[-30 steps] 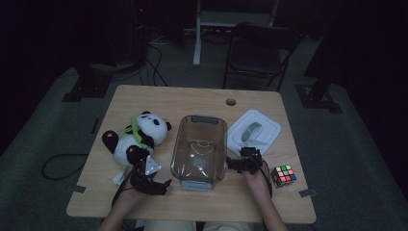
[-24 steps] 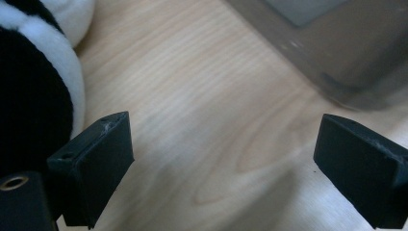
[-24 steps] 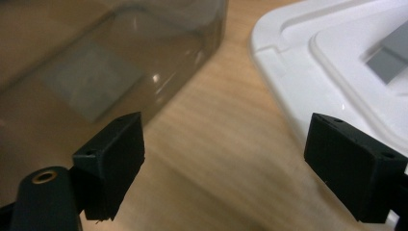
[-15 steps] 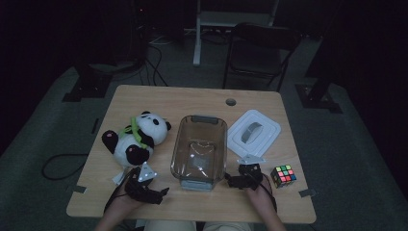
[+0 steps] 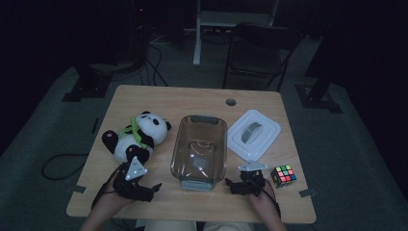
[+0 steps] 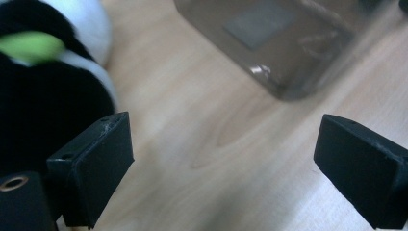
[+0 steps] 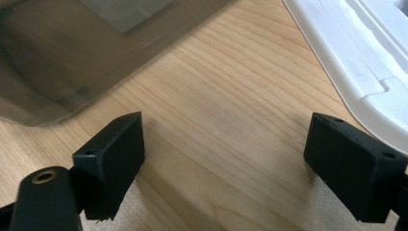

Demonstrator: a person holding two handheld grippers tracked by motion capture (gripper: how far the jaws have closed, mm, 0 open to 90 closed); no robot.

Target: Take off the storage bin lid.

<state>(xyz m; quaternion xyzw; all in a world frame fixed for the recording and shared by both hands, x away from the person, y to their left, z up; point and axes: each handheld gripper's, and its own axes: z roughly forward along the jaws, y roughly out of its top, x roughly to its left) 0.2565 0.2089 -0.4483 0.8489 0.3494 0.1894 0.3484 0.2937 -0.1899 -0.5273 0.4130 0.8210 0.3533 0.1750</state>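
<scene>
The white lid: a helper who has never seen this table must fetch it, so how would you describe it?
On the wooden table, look right of the clear container in the middle. The white lid lies flat there, turned askew, beyond the small colour cube. It is the one flat white rectangle, with a raised grip in its middle.

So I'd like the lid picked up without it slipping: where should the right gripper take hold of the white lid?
Probably by the raised grey handle in the middle of the white lid, coming straight down from above. The lid lies flat on the table, so its thin edges give little purchase. The right gripper, jaws open, sits just nearer the person.
</scene>
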